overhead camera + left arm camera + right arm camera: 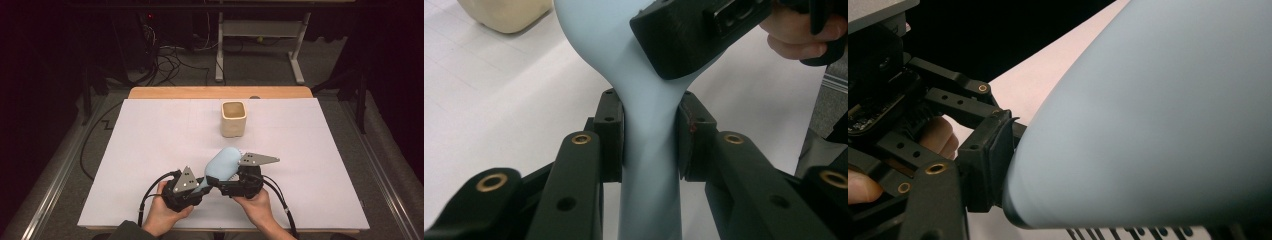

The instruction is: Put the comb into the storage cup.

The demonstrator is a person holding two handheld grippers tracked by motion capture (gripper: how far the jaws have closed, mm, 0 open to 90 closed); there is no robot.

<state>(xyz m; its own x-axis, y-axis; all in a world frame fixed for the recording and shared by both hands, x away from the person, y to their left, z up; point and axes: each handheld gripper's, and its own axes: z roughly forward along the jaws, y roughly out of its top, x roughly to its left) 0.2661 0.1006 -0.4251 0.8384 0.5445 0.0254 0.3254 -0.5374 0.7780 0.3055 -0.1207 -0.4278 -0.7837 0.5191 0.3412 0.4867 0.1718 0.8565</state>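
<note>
Your left gripper (650, 142) clamps the pale blue hairbrush (222, 164) by its handle, nearer you than the beige cup (233, 119). Your right gripper (235, 181) flanks the brush head; its grip cannot be told. No writing is legible.

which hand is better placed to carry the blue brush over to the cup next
Left, probably: the left gripper has its fingers clamped on the brush handle, while the right gripper merely meets the head, short of the cup.
</note>
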